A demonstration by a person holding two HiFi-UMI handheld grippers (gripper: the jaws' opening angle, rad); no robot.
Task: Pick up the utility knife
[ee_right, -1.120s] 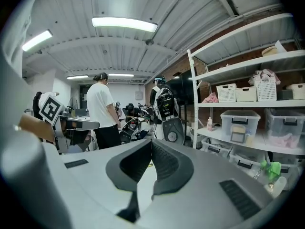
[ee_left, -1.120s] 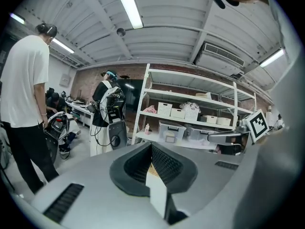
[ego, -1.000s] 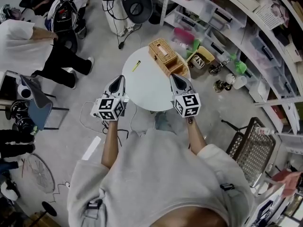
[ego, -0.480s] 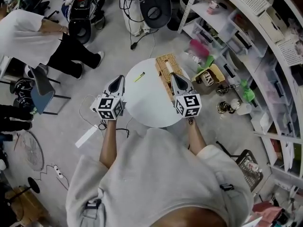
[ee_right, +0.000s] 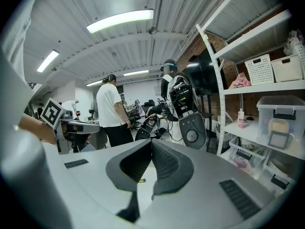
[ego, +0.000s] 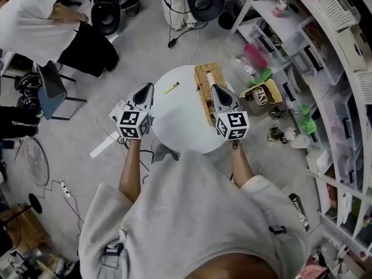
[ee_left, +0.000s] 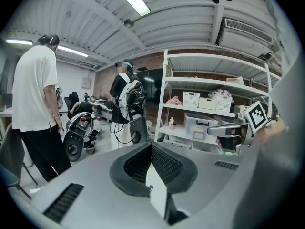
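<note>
The utility knife (ego: pixel 171 88), thin and yellow, lies on the far left part of the round white table (ego: pixel 180 121). My left gripper (ego: pixel 149 86) hangs at the table's left edge, short of the knife and a little to its left, jaws shut and empty. My right gripper (ego: pixel 213 87) is over the table's right side beside a wicker basket (ego: pixel 204 77), also shut and empty. In the left gripper view the closed jaws (ee_left: pixel 151 145) fill the middle, with a speck of the yellow knife (ee_left: pixel 151 188) below them. The right gripper view shows its closed jaws (ee_right: pixel 151 142) and the knife (ee_right: pixel 141 180).
The wicker basket stands on the table's far right edge. White shelves (ego: pixel 325 51) with bins curve along the right. A person in a white shirt (ego: pixel 35 25) bends at the far left, near a chair (ego: pixel 51 89). Cables (ego: pixel 107 135) lie on the floor left of the table.
The person has stepped nearer the table, so it sits closer under both grippers. Both grippers moved forward together and stayed shut. The knife has not moved on the table.
</note>
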